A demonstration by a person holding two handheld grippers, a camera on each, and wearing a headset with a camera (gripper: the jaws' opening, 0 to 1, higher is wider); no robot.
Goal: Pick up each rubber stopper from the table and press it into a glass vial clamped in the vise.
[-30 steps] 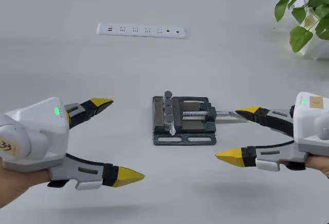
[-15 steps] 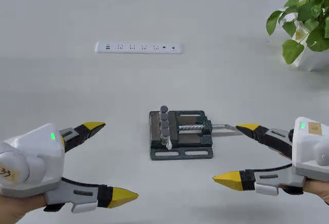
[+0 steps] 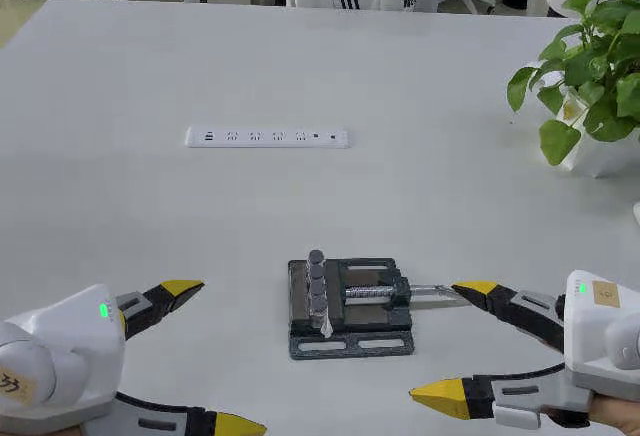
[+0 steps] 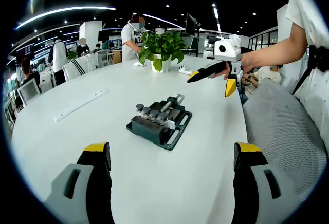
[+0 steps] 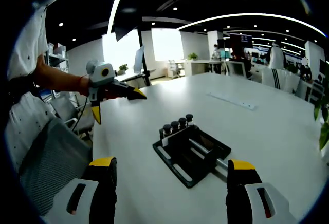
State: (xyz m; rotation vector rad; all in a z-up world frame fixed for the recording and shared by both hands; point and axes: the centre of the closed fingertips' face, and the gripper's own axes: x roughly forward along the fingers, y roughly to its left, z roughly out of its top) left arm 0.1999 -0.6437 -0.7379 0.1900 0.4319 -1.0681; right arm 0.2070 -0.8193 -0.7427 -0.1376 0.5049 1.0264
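White tabletop (image 3: 150,216), open office beyond. At its middle, vise (image 3: 350,308), with a row of glass vials (image 3: 318,296) clamped at the end away from the screw handle (image 3: 425,292). Four dark rubber stoppers (image 3: 316,256) already seated on top. At the near end of that row, a pale glassy piece (image 3: 325,327); cannot tell whether a fifth vial, unstoppered.

Compared with a second ago, mostly a lift of the headset camera: more far table now beyond the vise. Same four stoppers in the same row, vise unmoved on the table. Reads as pressing finished for these four, or a pause between steps, with both tools standing off, not reaching in.

Left of the vise and well apart from it, left gripper (image 3: 215,356), a little nearer the person than before, with jaws spread wide. Holds nothing, touches nothing. Right of the vise, right gripper (image 3: 450,340), likewise wide open and empty, upper yellow tip just beside the end of the screw handle; contact too fine to judge.

Far beyond the vise, power strip (image 3: 266,137); beyond and to the right, plant (image 3: 590,66).
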